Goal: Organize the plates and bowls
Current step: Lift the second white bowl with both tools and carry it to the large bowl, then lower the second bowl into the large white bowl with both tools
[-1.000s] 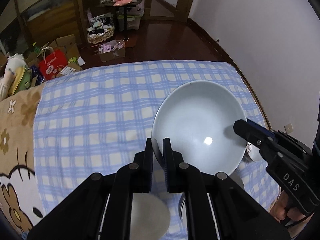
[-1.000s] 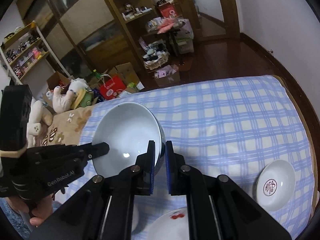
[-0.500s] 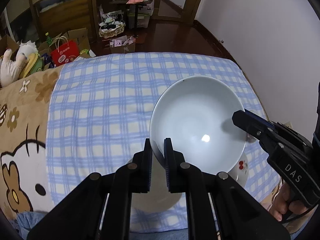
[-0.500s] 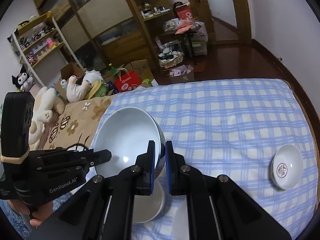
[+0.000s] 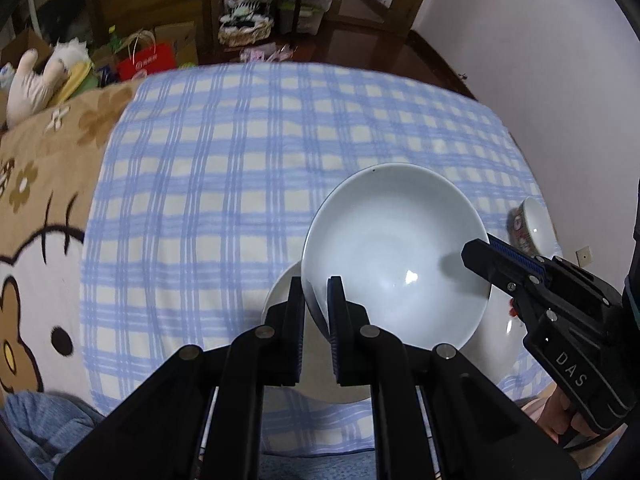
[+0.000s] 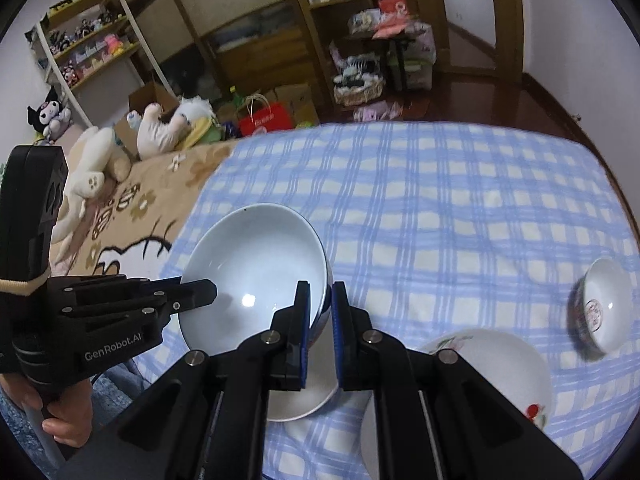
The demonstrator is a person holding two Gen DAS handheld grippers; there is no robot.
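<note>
A large pale blue-white bowl [image 5: 394, 256] is held in the air above the blue checked cloth by both grippers. My left gripper [image 5: 316, 312] is shut on its near-left rim. My right gripper [image 6: 321, 320] is shut on its opposite rim and shows in the left wrist view [image 5: 504, 264] at the right. The bowl also shows in the right wrist view [image 6: 256, 268]. Below it lies a plain white plate [image 6: 304, 396], partly hidden. A plate with red cherries [image 6: 504, 372] lies to its right. A small patterned bowl [image 6: 604, 312] stands further right.
The blue checked cloth [image 5: 240, 160] covers a bed; a brown cartoon blanket [image 5: 36, 184] lies to its left. Plush toys [image 6: 160, 128], boxes and shelves stand beyond the bed. A white wall runs along the right.
Both grippers have carried the large bowl back toward me and higher. The white plate and the cherry plate have come into view beneath it.
</note>
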